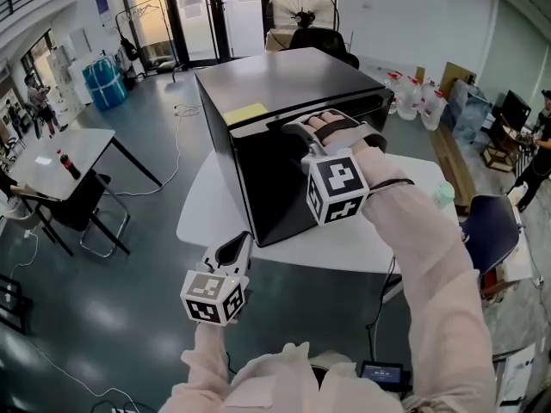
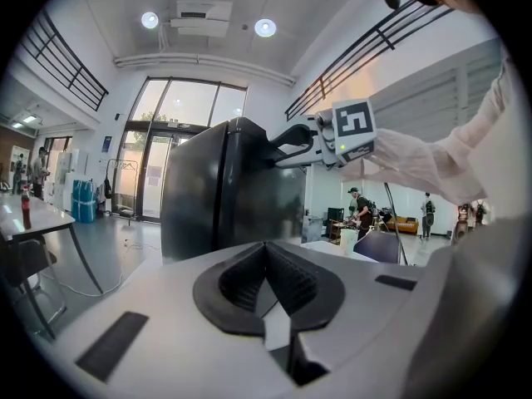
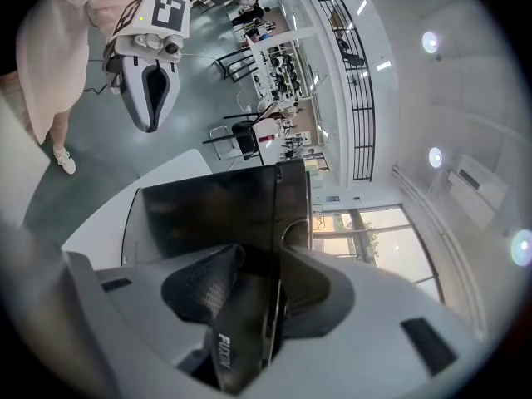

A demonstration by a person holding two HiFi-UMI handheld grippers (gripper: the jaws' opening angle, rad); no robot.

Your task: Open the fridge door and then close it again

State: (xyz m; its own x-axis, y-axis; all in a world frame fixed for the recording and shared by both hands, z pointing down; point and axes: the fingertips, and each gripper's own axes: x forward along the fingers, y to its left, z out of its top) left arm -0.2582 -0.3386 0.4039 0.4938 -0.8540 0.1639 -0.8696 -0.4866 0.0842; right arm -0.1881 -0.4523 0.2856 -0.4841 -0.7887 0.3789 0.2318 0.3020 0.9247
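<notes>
The right gripper [image 1: 297, 127] clamps the fridge door [image 1: 271, 183] at its top edge, jaws spread wide around it. The left gripper [image 1: 233, 251] hangs off the table's [image 1: 202, 215] front edge, jaws together and empty.

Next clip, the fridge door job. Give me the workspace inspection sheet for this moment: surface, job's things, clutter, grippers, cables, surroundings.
Surface: white table, nothing seen on its near left part.
Job's things: black fridge stands on the table; fridge door faces the person; whether it is ajar cannot be told.
Clutter: yellow note on the fridge top.
Grippers: right gripper closed on the door's top edge; left gripper shut, empty, held low, apart from the table.
Cables: floor cable left of the table.
Surroundings: fan behind the fridge; second table with a bottle; water jugs.
</notes>
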